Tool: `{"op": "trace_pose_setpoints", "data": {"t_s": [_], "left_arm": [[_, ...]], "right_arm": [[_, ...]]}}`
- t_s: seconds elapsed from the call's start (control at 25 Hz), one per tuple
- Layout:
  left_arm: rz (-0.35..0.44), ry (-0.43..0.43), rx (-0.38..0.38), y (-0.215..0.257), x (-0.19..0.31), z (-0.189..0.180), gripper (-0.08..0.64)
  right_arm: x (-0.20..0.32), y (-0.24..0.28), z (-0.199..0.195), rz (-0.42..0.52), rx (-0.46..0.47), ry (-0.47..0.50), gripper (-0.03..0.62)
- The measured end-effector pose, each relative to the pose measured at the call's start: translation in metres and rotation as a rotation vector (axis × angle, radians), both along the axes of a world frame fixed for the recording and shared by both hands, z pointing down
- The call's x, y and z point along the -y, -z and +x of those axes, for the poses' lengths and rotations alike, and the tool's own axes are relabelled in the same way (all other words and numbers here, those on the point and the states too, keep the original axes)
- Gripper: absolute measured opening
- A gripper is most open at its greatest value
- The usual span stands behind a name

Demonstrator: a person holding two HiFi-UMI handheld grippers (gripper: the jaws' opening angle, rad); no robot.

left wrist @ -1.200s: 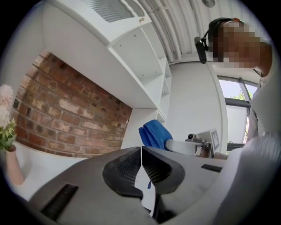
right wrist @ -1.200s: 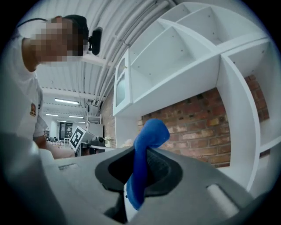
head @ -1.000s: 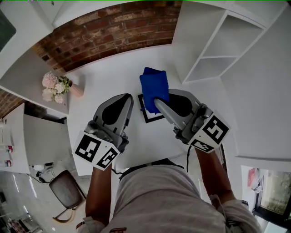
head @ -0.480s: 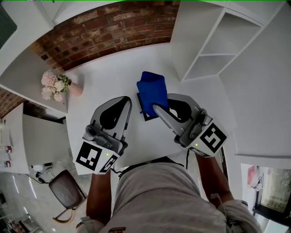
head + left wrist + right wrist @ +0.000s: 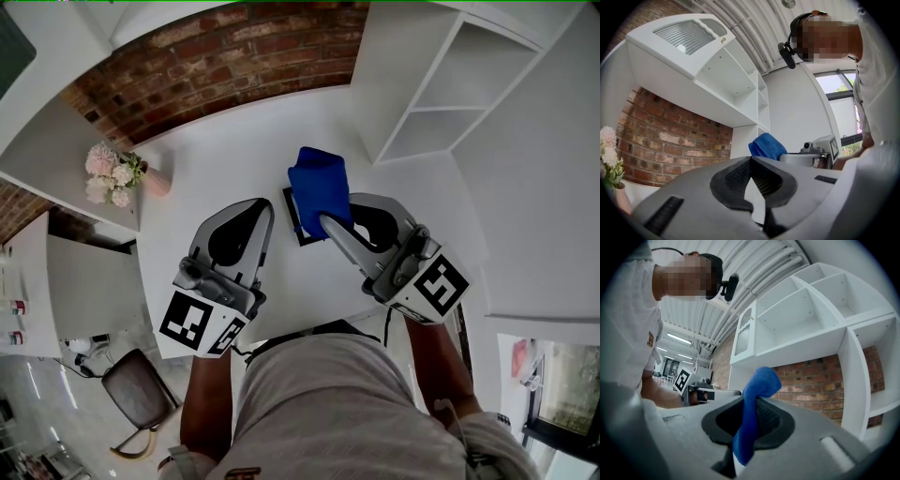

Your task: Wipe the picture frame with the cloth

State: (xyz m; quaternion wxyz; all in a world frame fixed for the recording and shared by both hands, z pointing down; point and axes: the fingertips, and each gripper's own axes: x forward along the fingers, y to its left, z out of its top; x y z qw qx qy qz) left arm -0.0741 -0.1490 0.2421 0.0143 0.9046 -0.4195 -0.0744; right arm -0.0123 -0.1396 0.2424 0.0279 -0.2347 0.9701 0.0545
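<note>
A black picture frame lies flat on the white table, mostly covered by a blue cloth. My right gripper is shut on that cloth, which hangs down between its jaws and rests on the frame; in the right gripper view the blue cloth is pinched between the pads. My left gripper sits to the left of the frame, shut with nothing in it. The left gripper view shows the closed jaws, with the cloth and the right gripper's body beyond.
A small vase of pink flowers stands at the table's left edge near the brick wall. White shelving rises at the right. A chair stands on the floor at lower left.
The cloth and the right gripper slid a little left over the frame, then back to the right. The left gripper stayed in place beside the frame.
</note>
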Motion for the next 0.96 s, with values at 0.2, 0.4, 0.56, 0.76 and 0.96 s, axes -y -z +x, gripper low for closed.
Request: {"op": "trace_pose_setpoints", "data": {"t_s": [0.2, 0.4, 0.56, 0.76, 0.96], "left_arm": [[0.004, -0.007, 0.001, 0.0003, -0.0036, 0.0034, 0.000], [0.001, -0.014, -0.005, -0.0005, -0.0070, 0.0055, 0.000], [0.000, -0.012, -0.006, 0.0000, -0.0068, 0.0044, 0.000], [-0.002, -0.011, -0.010, -0.0007, -0.0055, 0.0015, 0.000], [-0.002, -0.009, -0.013, -0.0002, -0.0052, 0.0013, 0.000]], "right_arm": [[-0.0056, -0.0004, 0.0006, -0.002, 0.005, 0.001, 0.048], [-0.0092, 0.0010, 0.0016, 0.001, 0.014, 0.000, 0.048], [-0.0091, 0.0003, 0.0016, -0.001, 0.010, 0.001, 0.048], [-0.0083, -0.0011, -0.0008, -0.005, 0.008, 0.002, 0.048], [-0.0088, -0.0011, -0.0004, -0.004, 0.011, 0.002, 0.048]]}}
